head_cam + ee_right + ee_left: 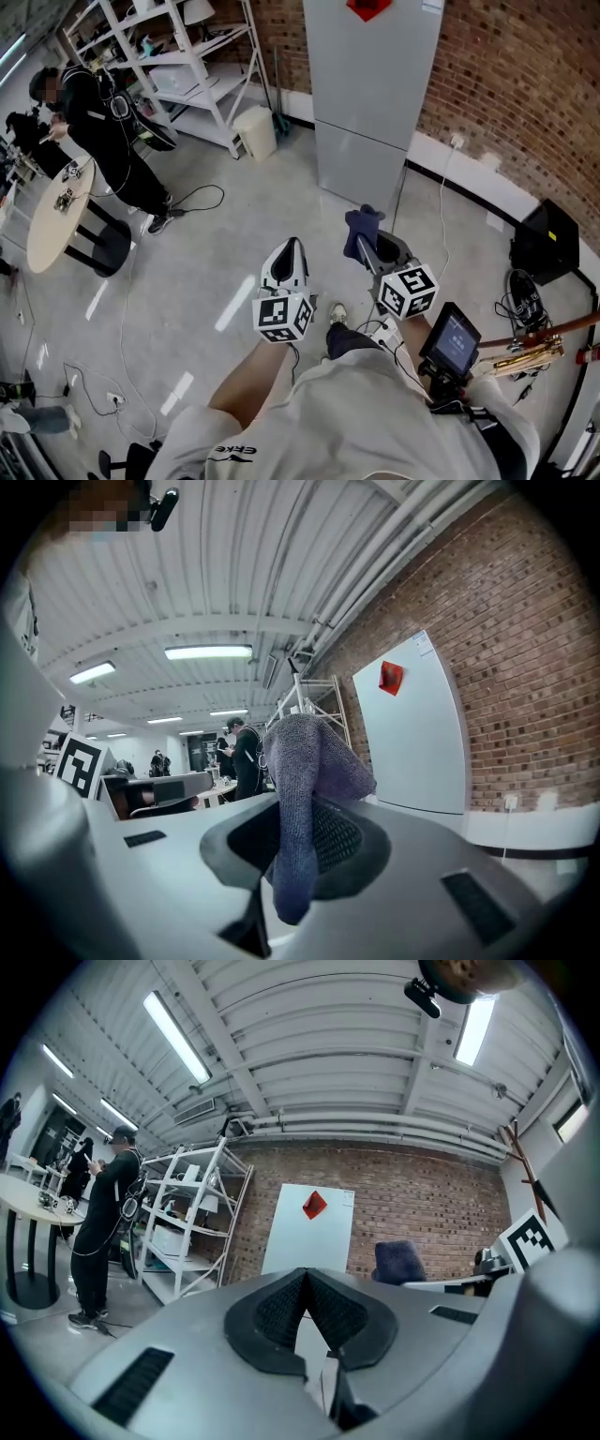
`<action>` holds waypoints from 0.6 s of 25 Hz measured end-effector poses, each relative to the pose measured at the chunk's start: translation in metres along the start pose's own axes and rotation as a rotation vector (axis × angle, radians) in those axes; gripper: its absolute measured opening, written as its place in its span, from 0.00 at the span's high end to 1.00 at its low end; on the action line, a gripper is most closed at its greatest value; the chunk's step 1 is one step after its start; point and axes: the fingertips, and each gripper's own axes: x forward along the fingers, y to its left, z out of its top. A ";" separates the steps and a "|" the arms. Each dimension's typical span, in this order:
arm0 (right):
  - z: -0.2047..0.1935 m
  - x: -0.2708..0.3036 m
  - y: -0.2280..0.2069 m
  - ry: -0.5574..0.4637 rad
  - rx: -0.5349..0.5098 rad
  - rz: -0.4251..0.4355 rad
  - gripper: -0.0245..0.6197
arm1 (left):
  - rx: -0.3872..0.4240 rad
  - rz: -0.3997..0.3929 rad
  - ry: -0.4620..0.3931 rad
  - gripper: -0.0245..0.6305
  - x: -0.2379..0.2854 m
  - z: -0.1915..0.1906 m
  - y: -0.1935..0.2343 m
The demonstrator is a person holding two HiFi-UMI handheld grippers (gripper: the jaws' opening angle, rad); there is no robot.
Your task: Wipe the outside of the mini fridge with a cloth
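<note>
Hanging from the right gripper [298, 841], a blue-grey cloth [305, 761] of nubbly knitted weave is pinched between the ribbed black pads. Its loose end flops over the jaw tips in a soft fold. The left gripper [307, 1277] holds nothing: its jaws are pressed together at the tips, with cross-hatched black pads set in a smooth grey plastic shell.

The fridge [372, 84] is a tall, flat-sided, pale grey box with a smooth front. A seam splits the front into an upper and a lower door, and a red diamond sticker [368, 7] sits near the top. It stands against a rough red brick wall [525, 84], well apart from both grippers, with bare glossy grey floor [234, 234] between.

To the left of the fridge stand a cream bin [256, 131] and a white metal rack [187, 66] of open shelves. To its right a thin white cable [441, 216] drops from a wall socket to the floor. Further right, near the wall, sits a black boxy thing [544, 242], perhaps a case; the view is too small to say. A round pale table [58, 217] and a person in dark clothes [112, 122] are far to the left, with a loop of black cable [197, 199] lying on the floor near them.
</note>
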 end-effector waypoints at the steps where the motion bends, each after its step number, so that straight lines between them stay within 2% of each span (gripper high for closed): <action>1: 0.002 0.010 -0.003 -0.003 0.001 0.002 0.86 | 0.005 0.005 -0.001 0.96 0.007 0.001 0.006; 6: 0.018 0.063 -0.025 -0.026 -0.004 0.017 0.86 | 0.023 0.019 -0.013 0.96 0.055 0.010 0.037; 15: 0.067 0.160 -0.096 -0.086 -0.020 0.018 0.86 | 0.059 0.003 -0.049 0.96 0.177 0.036 0.068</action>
